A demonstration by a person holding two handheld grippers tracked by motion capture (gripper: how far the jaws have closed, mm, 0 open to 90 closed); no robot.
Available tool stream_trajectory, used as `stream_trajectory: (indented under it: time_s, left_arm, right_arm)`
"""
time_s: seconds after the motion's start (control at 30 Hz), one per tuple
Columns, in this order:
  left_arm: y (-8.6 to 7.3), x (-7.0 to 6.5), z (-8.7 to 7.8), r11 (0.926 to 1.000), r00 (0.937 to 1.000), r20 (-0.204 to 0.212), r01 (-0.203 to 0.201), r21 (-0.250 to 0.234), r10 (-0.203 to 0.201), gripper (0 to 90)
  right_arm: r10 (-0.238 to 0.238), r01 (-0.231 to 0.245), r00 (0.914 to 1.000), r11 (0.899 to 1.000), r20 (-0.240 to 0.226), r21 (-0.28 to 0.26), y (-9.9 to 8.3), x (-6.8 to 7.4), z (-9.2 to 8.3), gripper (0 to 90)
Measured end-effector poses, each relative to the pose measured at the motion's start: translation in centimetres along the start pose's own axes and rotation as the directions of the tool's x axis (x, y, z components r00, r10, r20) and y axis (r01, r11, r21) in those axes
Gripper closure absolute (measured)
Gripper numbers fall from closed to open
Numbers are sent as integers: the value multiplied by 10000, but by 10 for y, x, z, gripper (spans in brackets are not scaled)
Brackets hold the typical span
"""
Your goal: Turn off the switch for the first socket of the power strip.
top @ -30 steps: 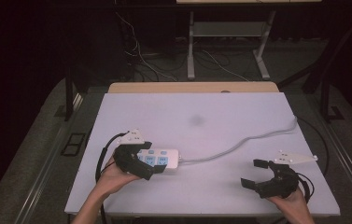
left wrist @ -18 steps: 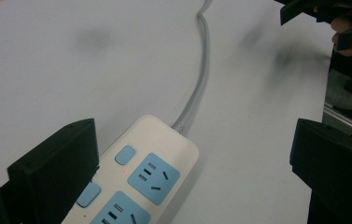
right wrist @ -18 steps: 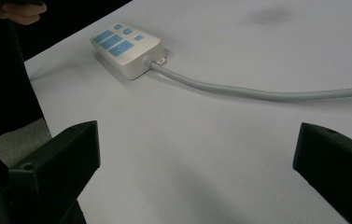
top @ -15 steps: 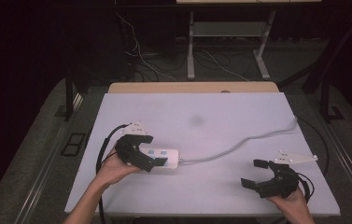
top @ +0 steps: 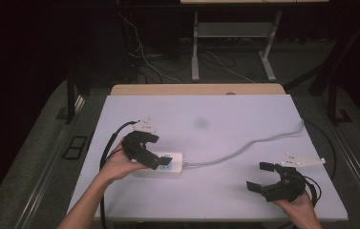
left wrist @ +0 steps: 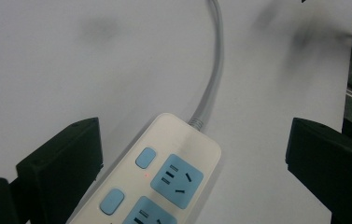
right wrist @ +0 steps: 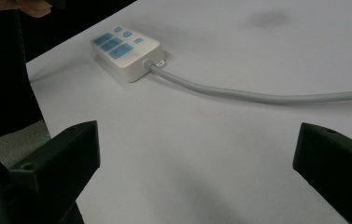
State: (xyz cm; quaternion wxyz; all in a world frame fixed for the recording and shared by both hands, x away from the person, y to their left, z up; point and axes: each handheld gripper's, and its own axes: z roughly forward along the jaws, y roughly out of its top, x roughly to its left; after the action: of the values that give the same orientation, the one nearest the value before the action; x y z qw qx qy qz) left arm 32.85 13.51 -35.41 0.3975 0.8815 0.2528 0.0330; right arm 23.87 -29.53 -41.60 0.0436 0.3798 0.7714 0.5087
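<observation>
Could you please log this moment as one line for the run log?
left gripper: open, over power strip | right gripper: open, empty, apart | grey cable: across table

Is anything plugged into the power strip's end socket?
No, in the left gripper view the blue socket nearest the cord on the power strip shows bare slots with no plug in it.

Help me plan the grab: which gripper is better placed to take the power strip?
Left. The left gripper hangs open right over the power strip; the right gripper sits far off.
</observation>
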Motion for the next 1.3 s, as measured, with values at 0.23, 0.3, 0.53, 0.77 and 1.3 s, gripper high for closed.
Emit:
stream_trajectory:
  time_s: [0.23, 0.3, 0.53, 0.77, 1.3]
  left_arm:
    - [5, 6, 5, 9987, 9997, 27, -248, 438, 247, 63]
    - [5, 8, 7, 9980, 9996, 72, -286, 563, 282, 79]
    - [6, 15, 14, 9944, 9983, 409, -445, 961, 407, 191]
    - [7, 21, 16, 9942, 9980, 494, -443, 981, 396, 423]
    - [6, 33, 30, 9871, 9975, 663, -364, 1561, 263, 889]
  right_arm:
    - [-53, 52, 10000, 9999, 61, 92, 0, -1, 2, 4]
    - [-37, 37, 10000, 9999, 72, 103, 0, -1, 2, 4]
    - [-35, 34, 10000, 9999, 63, 153, 0, -1, 3, 4]
    - [-20, 19, 10000, 9999, 60, 148, 0, -1, 2, 4]
    - [-72, 72, 10000, 9997, 14, 240, -1, -2, 3, 4]
